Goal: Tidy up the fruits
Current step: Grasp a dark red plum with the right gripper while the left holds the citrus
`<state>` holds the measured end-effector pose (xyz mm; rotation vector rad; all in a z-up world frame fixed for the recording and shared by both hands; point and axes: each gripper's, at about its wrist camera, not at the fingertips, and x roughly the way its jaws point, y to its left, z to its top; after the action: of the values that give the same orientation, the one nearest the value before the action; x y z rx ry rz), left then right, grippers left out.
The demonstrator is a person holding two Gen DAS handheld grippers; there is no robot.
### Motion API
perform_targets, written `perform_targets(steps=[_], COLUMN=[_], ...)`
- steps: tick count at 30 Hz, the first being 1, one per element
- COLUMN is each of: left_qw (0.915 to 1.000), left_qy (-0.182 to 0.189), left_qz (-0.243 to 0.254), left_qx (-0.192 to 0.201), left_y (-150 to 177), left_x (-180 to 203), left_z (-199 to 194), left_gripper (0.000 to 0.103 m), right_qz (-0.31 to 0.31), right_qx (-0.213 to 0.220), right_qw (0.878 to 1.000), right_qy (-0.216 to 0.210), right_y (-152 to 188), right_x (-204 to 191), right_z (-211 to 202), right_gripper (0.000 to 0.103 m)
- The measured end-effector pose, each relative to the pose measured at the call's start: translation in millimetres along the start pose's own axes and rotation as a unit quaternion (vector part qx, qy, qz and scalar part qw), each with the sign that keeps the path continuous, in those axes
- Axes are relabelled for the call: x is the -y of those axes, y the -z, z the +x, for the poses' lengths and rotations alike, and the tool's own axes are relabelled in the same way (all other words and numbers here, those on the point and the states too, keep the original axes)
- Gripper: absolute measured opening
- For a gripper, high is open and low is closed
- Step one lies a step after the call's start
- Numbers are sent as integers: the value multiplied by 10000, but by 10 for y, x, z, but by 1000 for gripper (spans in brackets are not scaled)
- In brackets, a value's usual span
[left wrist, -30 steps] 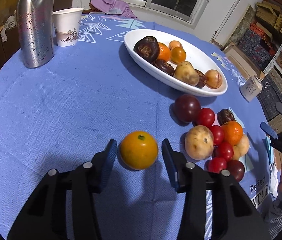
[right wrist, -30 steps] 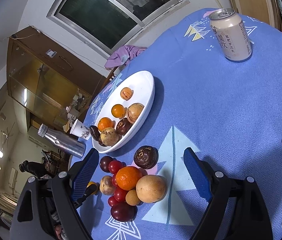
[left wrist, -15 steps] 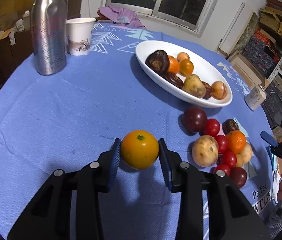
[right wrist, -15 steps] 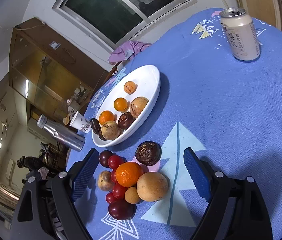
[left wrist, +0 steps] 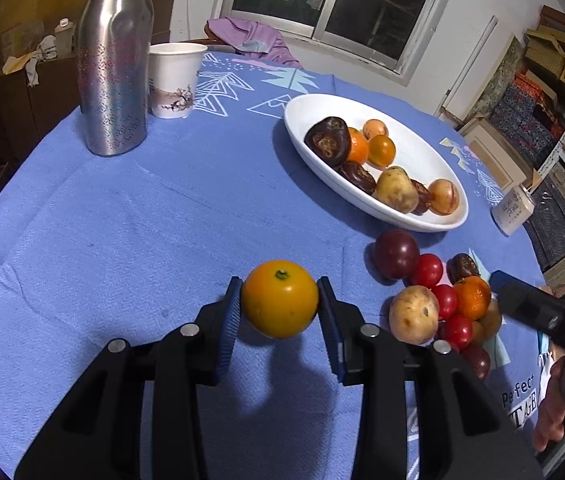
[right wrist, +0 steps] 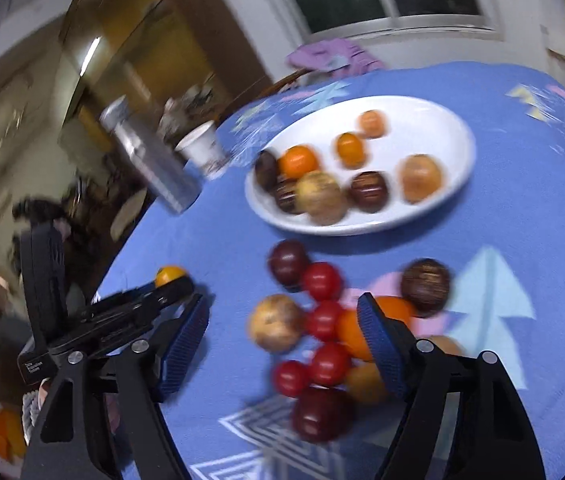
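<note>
While the left gripper [left wrist: 278, 300] holds the yellow-orange fruit [left wrist: 279, 298] between its fingers, lifted clear of the blue tabletop [left wrist: 122, 240], the step in hand is carrying that fruit, probably to the white dish [left wrist: 414, 160]. The next move calls for a level carry over the dish rim and release onto its bare far side. The right gripper [right wrist: 286, 336] hovers over the loose pile [right wrist: 314, 320], its fingers closing, pads touching no fruit. Count: seven fruits in the dish; roughly ten in the pile, some hidden; one bottle [left wrist: 112, 60], one paper cup [left wrist: 172, 80].
</note>
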<state>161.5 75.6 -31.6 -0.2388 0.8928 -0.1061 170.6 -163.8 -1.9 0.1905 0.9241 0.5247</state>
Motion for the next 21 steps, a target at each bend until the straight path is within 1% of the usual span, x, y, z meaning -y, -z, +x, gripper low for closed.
perform_targets(steps=[1,3,4,6,8,12,13,17,18,21], left_qw=[10000,9999,9999,9998,9998,9998,9998,9997,9997,9997], left_qy=[14,56,64,63,84,105,114,136,138,125], left_qz=[-47,-111,-138,-159,-164,-149,-148,-157,-159,-181], left_qx=[-23,-61,-58,-38,-32,-75,-93,-109,-113,-144], left_y=[-6,-14,-21,-29,-35,-29,-29,-34,-35,-31], left_x=[-23,-61,-76,-94,-100,-91,-89,-85,-86,-87], left_z=[7,15,9,-4,-11,4,11,21,22,38], left_gripper=[37,37,37,37,37,37,37,37,37,37], right_qz=[-149,-410,-485,-514,-548,-548,-548,-505,-593,-1064], right_qx=[-116,-296,-419,-589,-586,-655,-657,-606,-639,-901], right_qw=[9998,9984,9974,9960,9948,9921,9915,9904,9885,9770], right_qy=[84,245,336,424,634,918,984,1135,1236,1615], right_y=[-46,-136,-186,-241,-286,-308,-313,-372,-382,-393], right_x=[-123,-291,-346,-373,-374,-289,-261,-208,-228,-374], right_z=[94,245,332,442,514,607,623,663,698,815], right_gripper=[65,50,48,47,47,47,45,47,47,49])
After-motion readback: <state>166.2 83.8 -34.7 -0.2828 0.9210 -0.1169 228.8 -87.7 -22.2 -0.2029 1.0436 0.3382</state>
